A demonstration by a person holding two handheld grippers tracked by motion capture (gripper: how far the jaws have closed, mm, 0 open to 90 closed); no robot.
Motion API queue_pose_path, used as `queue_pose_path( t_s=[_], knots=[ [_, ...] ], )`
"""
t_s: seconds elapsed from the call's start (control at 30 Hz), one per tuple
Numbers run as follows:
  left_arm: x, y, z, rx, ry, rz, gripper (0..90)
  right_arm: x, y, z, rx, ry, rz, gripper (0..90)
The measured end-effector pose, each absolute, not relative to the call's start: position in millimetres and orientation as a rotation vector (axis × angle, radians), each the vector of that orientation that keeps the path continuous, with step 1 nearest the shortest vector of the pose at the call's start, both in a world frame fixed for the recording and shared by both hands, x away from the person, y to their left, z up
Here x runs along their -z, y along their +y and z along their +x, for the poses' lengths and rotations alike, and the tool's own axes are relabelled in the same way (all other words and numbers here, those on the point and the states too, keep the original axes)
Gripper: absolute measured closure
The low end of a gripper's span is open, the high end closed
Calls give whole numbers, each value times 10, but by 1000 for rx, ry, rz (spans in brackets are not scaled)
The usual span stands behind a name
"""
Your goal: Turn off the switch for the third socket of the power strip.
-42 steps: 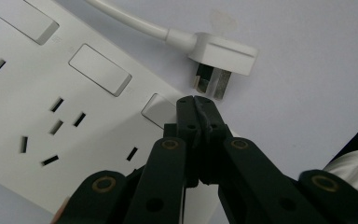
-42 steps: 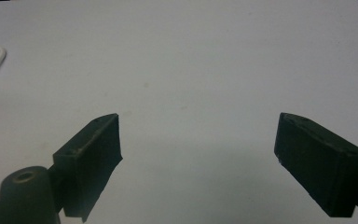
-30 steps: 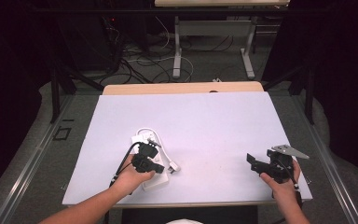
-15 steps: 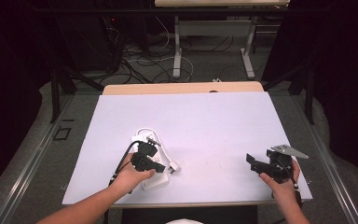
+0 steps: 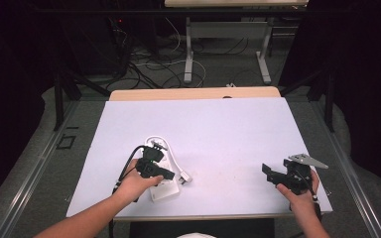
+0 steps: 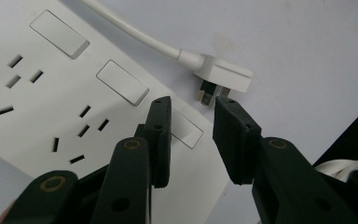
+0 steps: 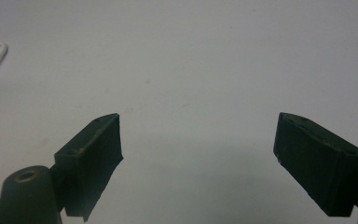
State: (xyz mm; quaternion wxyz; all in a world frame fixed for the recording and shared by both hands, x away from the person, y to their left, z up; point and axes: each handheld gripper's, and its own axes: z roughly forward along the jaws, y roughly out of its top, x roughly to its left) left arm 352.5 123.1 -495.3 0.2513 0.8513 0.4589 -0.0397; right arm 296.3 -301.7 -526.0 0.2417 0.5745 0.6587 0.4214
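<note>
The left hand-held gripper (image 6: 191,140), jaws apart and just opening with nothing between them, is hovering over the power strip (image 6: 51,107), its plug (image 6: 223,77) lying at one o'clock.

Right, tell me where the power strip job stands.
Done: the plug lies loose on the table beside the strip, in no socket. In hand: the left gripper hovers over the strip's edge near the plug; its jaws have just been opening, with nothing between them. The right gripper waits open over bare table. Left: probably grasping the plug; nothing is held yet.
</note>
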Motion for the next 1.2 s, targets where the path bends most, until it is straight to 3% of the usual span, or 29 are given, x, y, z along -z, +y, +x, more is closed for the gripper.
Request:
queue_pose_path(
  t_s=[1.2],
  knots=[
    [4753, 1641, 3819, -58, 1364, 2173, 493, 5277, -3031, 2973, -1162, 1795, 1591, 145]
  ],
)
